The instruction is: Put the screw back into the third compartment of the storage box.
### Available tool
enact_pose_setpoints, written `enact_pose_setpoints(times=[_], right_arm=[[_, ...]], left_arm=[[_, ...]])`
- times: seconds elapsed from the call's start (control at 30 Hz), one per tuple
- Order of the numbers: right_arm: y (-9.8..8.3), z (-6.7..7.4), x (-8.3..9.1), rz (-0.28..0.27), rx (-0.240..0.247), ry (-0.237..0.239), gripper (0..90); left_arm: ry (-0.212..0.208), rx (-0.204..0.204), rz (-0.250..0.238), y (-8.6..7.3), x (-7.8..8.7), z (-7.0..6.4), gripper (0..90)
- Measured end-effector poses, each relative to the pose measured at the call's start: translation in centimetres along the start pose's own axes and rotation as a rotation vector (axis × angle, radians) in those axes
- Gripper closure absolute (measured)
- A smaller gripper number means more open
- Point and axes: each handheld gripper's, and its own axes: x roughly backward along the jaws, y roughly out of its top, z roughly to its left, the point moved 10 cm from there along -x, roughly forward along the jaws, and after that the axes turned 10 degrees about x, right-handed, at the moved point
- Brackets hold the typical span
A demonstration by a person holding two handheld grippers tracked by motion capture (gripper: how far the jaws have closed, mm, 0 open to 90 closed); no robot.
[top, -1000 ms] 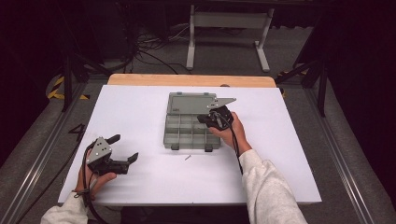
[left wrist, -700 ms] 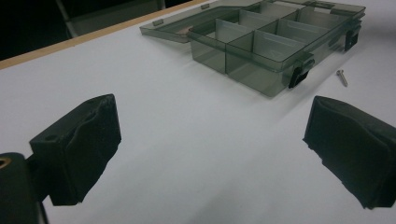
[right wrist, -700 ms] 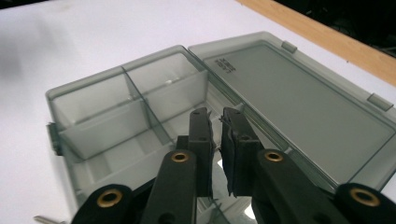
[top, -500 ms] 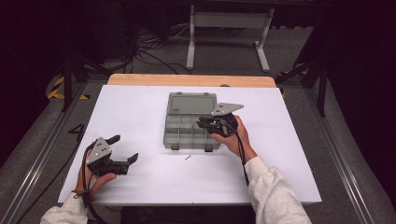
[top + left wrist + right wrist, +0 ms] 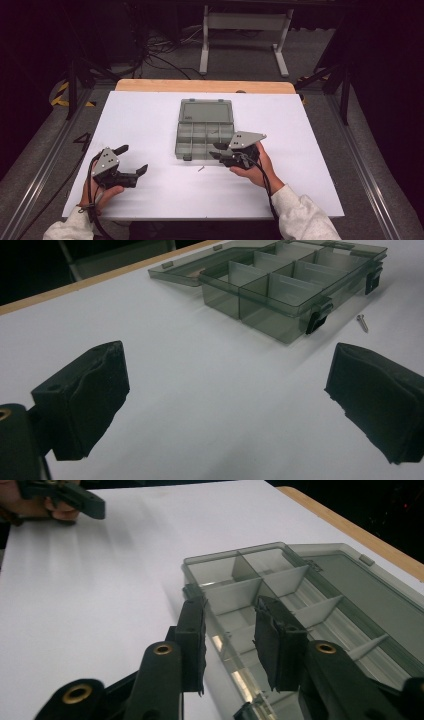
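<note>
Where white table top (image 5: 150,120) ends: wooden edge (image 5: 200,86), grey floor (image 5: 240,55).

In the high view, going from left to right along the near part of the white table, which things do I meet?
Left gripper → small screw → right gripper.

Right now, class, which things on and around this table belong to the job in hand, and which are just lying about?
Belonging to the job:
- organiser box, lid open
- small screw on the white table in front of it
- right gripper, jaws just opening, nothing between them
- left gripper, open, empty

Just lying about:
- cables on the floor
- metal stand behind the table
</note>
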Motion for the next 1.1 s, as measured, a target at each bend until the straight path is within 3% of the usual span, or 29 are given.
enact_pose_setpoints(times=[0.4,0.73,0.93,1.1], right_arm=[[-1.3,3.0,-1.1,0.055,0.027,0.076,60.6],[-2.3,4.4,-2.6,0.097,0.023,0.129,50.8],[-3.1,5.5,-4.2,0.155,0.027,0.157,50.6],[-3.5,5.4,-4.9,0.182,0.02,0.147,50.6]], left_arm=[[-0.001,-0.009,-0.001,0.1,0.1,-0.2,4.3],[-0.003,-0.017,0.002,0.1,0.1,-0.3,4.3],[-0.003,-0.016,0.005,0.0,0.1,-0.3,4.3],[-0.002,-0.015,0.004,0.0,0.1,-0.2,4.3]])
